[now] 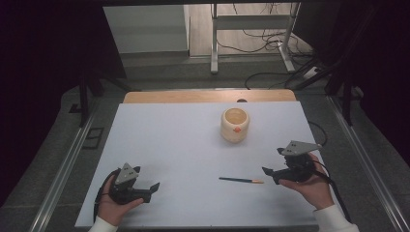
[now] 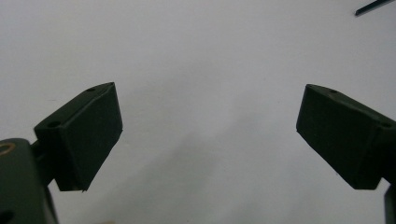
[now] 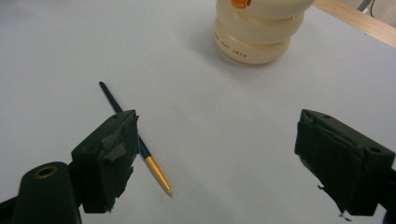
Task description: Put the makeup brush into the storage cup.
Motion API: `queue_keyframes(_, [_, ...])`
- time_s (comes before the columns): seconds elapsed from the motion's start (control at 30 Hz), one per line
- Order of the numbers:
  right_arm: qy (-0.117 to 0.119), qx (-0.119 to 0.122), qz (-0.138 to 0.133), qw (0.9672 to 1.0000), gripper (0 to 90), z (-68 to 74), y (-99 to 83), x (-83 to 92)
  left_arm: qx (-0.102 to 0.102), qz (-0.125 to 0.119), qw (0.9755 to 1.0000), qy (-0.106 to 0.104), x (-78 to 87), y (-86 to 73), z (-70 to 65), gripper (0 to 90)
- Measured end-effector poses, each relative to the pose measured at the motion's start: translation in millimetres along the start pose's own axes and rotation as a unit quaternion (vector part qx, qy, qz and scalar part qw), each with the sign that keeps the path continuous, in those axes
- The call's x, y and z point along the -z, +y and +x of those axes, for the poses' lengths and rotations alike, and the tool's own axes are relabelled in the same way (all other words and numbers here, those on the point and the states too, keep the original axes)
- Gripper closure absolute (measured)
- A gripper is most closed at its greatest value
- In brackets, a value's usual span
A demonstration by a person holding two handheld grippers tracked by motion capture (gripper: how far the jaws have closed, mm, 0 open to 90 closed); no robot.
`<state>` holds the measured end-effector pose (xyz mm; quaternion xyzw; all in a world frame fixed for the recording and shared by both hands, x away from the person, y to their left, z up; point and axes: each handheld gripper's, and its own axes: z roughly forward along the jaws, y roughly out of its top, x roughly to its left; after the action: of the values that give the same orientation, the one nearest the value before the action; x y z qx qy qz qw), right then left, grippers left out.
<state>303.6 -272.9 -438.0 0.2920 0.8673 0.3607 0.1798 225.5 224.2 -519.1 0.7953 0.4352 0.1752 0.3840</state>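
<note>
Near edge, left: the left tongs (image 1: pixel 151 189) are held low over the white surface (image 1: pixel 183 145) in the person's left hand (image 1: pixel 112 203). Jaws stand wide apart, released, nothing between them; in the left gripper view only bare surface lies in the gap of those tongs (image 2: pixel 208 135).

Near edge, right: the right tongs (image 1: pixel 269 175) sit in the person's right hand (image 1: pixel 314 186), pointing left. Jaws also spread wide, released, gripping nothing. A grey three-cornered plate rides on top of each.

Just left of the right tongs, a slim pen (image 1: pixel 241 180) lies flat on the surface, dark barrel to the left, gold end to the right, toward the tongs. In the right gripper view the pen (image 3: pixel 135 140) runs partly behind one jaw of the right tongs (image 3: pixel 215 154); whether it touches that jaw cannot be told. It is not between the jaws.

Farther back, right of centre: a cream-coloured round pot (image 1: pixel 235 124) stands upright, open at the top, with a small orange mark on its near side. It is well apart from the pen.

Far edge: a wooden strip (image 1: pixel 208 95) borders the surface.
</note>
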Motion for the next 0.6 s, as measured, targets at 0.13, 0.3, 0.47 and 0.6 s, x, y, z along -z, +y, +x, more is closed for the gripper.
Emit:
queue_keyframes(0.13, [0.003, 0.005, 0.003, 1.0, 14.5, 1.4, 5.3, -0.1, 0.001, -0.001, 1.0, 0.0, 0.1, 0.0, 0.0, 7.7])
queue_keyframes(0.3, [0.008, 0.009, 0.008, 0.9999, 14.5, 3.0, 9.3, -1.7, 0.0, 0.0, 1.0, 0.0, 0.0, 0.0, -0.2, 7.7])
queue_keyframes(0.47, [0.017, 0.017, 0.02, 0.9995, 14.3, 6.3, 10.2, -8.4, 0.0, -0.001, 1.0, 0.001, 0.3, 0.2, -0.1, 7.6])
queue_keyframes(0.6, [0.025, 0.023, 0.033, 0.9989, 13.9, 8.4, 12.5, -12.2, 0.0, -0.001, 1.0, -0.001, 0.3, 0.3, -0.3, 7.5])
